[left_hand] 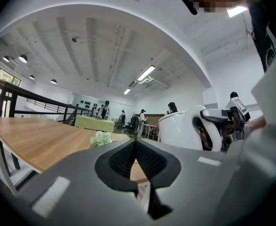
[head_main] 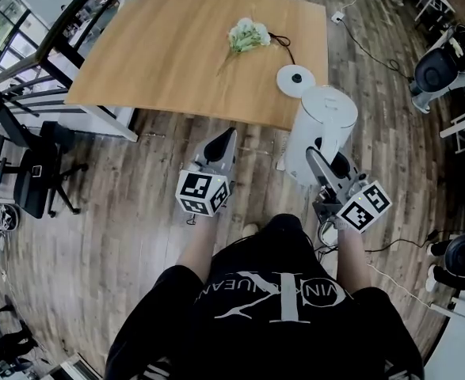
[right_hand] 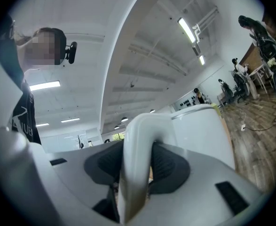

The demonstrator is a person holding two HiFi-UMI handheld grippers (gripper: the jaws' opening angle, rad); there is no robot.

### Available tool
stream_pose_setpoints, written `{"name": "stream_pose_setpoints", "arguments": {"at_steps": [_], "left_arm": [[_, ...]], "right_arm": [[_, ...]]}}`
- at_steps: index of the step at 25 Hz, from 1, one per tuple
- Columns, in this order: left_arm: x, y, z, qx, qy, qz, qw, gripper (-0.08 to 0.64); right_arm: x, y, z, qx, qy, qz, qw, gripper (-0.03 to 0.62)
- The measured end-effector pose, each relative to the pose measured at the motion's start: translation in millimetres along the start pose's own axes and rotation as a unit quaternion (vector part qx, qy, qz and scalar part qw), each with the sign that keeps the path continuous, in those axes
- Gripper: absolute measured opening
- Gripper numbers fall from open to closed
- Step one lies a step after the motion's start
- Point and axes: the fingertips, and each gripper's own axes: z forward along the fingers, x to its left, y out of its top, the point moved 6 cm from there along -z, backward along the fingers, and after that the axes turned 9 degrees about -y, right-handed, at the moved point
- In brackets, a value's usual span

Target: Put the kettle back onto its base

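Glossy, probably plastic kettle (head_main: 321,125); matt wooden table (head_main: 177,54).

You wear a black short-sleeved T-shirt (head_main: 216,331) with white lettering and a large white crossed logo (head_main: 283,295); white stripes (head_main: 154,367) at its edge are perhaps on a sleeve. Your left gripper (head_main: 230,135) and right gripper (head_main: 314,155) are grey with black ribbed pads (left_hand: 121,161), each bearing a white cube (head_main: 203,192) of black square markers.
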Motion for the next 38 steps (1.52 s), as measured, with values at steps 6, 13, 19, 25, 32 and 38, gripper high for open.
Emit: {"name": "stream_pose_setpoints", "arguments": {"at_steps": [6,13,19,25,32,38], "left_arm": [[4.8,6.8,23.2,0.002,-0.024,0.002,0.9997,0.008],[31.4,6.4,59.6,0.004,-0.017,-0.009,0.9998,0.006],[51.5,11.2,99.7,0.005,-0.009,-0.013,0.9999,0.008],[67.5,13.7,139.1,0.01,-0.003,-0.018,0.9998,0.006],[95.9,19.7,172.7,0.015,0.018,-0.026,0.9994,0.008],[98.3,20.9,181.3,0.014,0.032,-0.029,0.999,0.008]], "right_arm": [[-16.6,14.9,20.2,-0.01,-0.004,-0.002,1.0,0.158],[-53.9,36.9,57.5,-0.019,0.005,-0.011,1.0,0.158],[-93.4,55.2,92.1,-0.015,0.013,-0.013,1.0,0.158],[-130.2,69.8,130.9,-0.011,0.033,-0.008,0.999,0.158],[-163.8,81.3,181.0,-0.008,0.058,-0.001,0.998,0.158],[-177.6,77.0,194.7,-0.003,0.075,-0.005,0.997,0.158]]}}
